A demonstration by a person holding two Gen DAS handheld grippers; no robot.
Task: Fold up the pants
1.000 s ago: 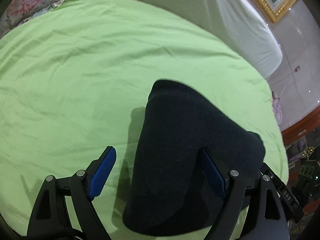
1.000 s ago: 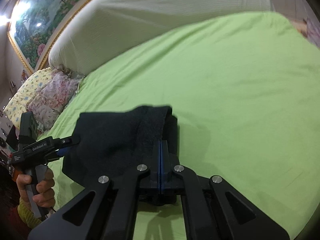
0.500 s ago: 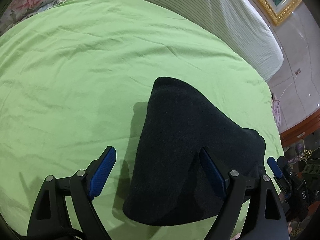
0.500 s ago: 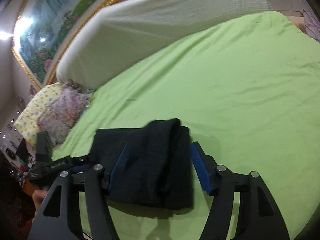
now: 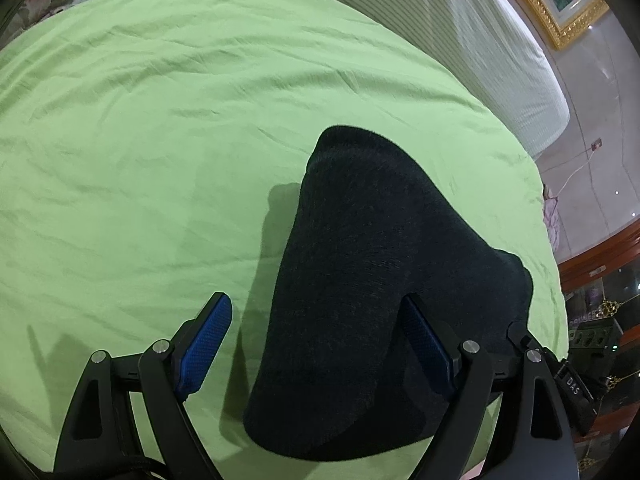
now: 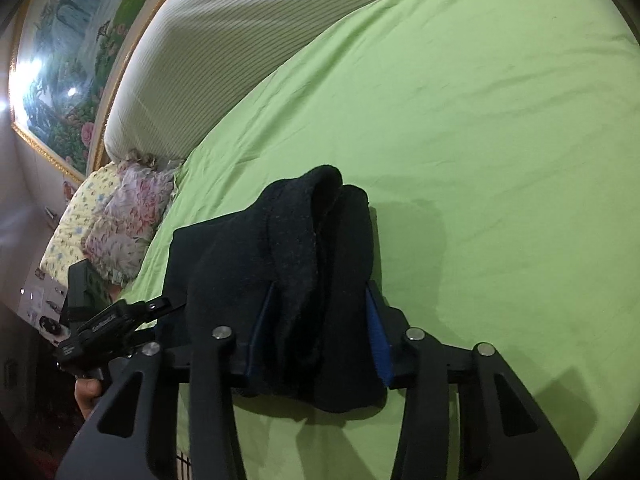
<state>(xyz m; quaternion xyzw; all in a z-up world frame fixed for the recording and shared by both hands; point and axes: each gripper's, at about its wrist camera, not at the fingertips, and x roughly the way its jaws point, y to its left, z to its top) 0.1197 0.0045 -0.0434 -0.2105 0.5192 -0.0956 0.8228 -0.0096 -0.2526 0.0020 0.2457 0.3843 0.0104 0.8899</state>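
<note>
Dark folded pants lie as a thick bundle on the green bed sheet. My left gripper stands open over the bundle's near left edge, its left pad above bare sheet and its right finger over the cloth. My right gripper straddles the thick layered end of the pants; its jaws are closing and both blue pads touch the cloth, which fills the gap. The right gripper's tip shows at the bundle's far right corner. In the right wrist view a hand holds the left gripper.
A white ribbed headboard cushion runs along the back of the bed, under a gold-framed painting. Floral pillows lie at the sheet's left end. A wooden cabinet stands past the bed's right edge.
My right gripper went from shut to wide open, dropped around the pants' thick end, and has narrowed onto it. The left gripper and the bundle have stayed put.
</note>
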